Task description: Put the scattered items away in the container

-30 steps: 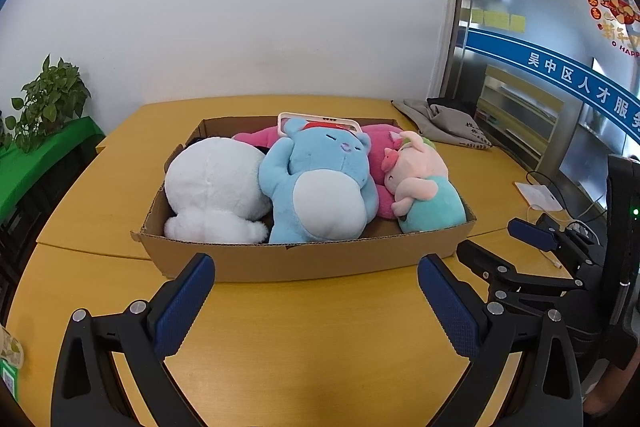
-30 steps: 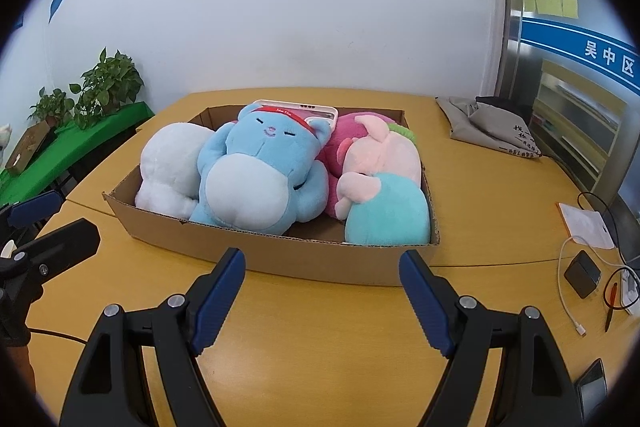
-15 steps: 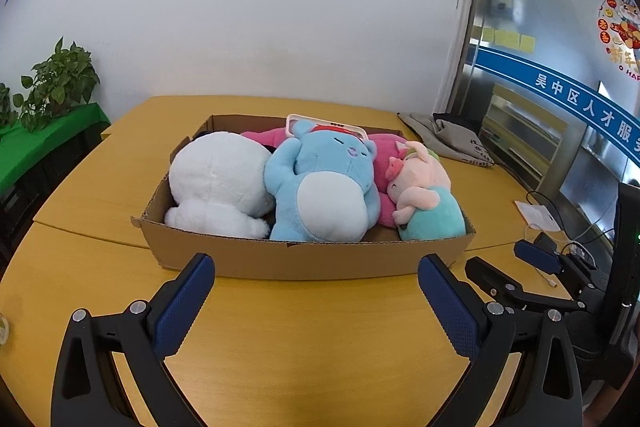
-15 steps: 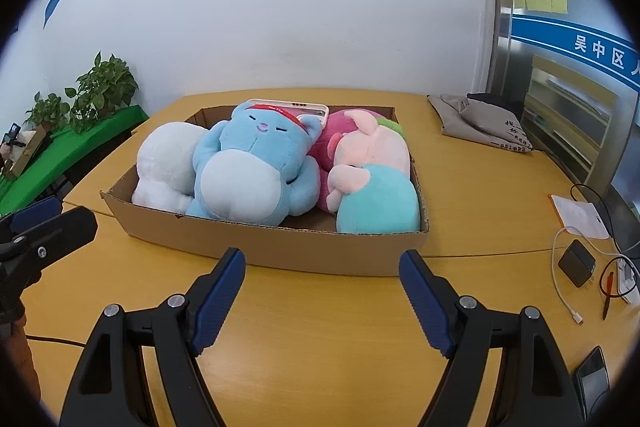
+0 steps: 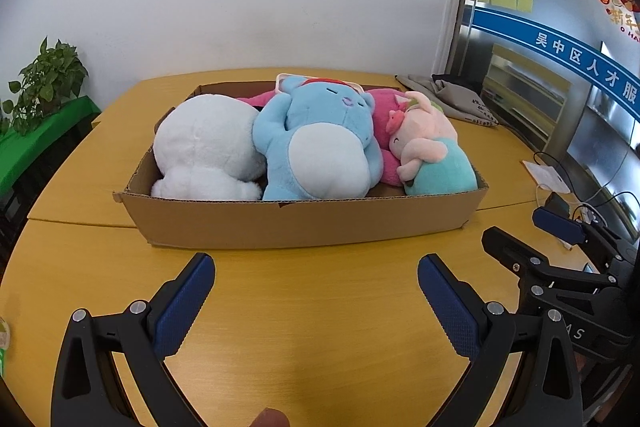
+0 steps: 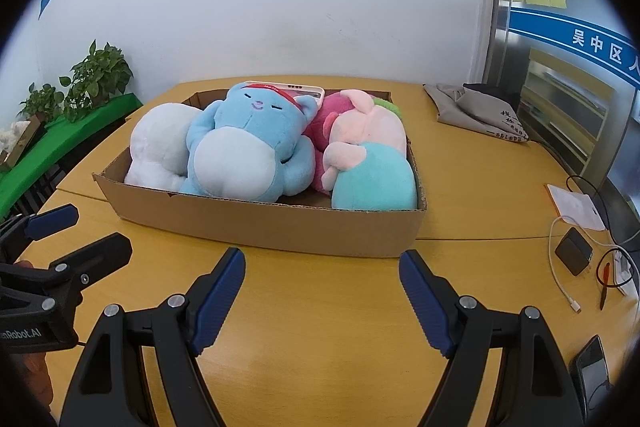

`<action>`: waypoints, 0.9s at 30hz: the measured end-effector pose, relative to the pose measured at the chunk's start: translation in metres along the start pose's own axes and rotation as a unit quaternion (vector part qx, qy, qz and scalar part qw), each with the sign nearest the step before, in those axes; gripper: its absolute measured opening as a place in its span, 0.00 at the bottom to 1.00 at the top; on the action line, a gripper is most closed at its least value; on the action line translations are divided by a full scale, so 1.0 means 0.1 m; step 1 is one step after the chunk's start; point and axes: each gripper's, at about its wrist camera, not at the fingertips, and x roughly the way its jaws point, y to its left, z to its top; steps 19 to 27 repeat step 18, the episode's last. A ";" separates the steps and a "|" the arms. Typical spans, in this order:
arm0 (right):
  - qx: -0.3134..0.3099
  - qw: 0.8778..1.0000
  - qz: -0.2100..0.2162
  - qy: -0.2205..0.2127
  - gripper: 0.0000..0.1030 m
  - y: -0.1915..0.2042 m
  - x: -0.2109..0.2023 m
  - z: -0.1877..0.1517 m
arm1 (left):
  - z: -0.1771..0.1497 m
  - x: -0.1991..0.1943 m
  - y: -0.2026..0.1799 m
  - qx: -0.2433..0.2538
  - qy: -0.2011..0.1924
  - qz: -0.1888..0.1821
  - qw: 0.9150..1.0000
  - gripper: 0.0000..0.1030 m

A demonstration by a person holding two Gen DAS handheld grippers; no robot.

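Cardboard box [image 5: 304, 223] on yellow table [image 5: 320, 327], packed side by side with white plush [image 5: 208, 147], blue plush [image 5: 320, 151], magenta plush [image 5: 386, 131] and pink-and-teal plush [image 5: 432, 163]; white-rimmed item [image 6: 308, 91] wedged behind blue plush's head; left gripper [image 5: 316, 267] spread wide, empty, just short of box's near wall; right gripper [image 6: 322, 263] likewise spread and empty, beside left one; grey cloth [image 6: 476, 111] at far right of table; charger [image 6: 574, 251] and white cable [image 6: 560, 279] near right edge; potted plants [image 6: 100, 79] off to left
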 end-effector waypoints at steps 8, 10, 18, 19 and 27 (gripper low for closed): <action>-0.008 1.000 -0.005 0.003 0.77 -0.01 -0.02 -0.04 | 0.00 0.00 -0.01 -0.004 -0.010 0.002 1.000 1.00; -0.003 1.000 -0.008 0.004 0.77 -0.06 -0.02 -0.04 | 0.00 0.00 -0.03 0.000 -0.010 0.003 1.000 1.00; 0.004 1.000 -0.004 0.007 0.77 -0.06 0.03 -0.04 | -0.08 -0.04 0.03 -0.001 -0.004 0.018 1.000 1.00; 0.004 1.000 -0.004 0.007 0.77 -0.06 0.03 -0.04 | -0.08 -0.04 0.03 -0.001 -0.004 0.018 1.000 1.00; 0.004 1.000 -0.004 0.007 0.77 -0.06 0.03 -0.04 | -0.08 -0.04 0.03 -0.001 -0.004 0.018 1.000 1.00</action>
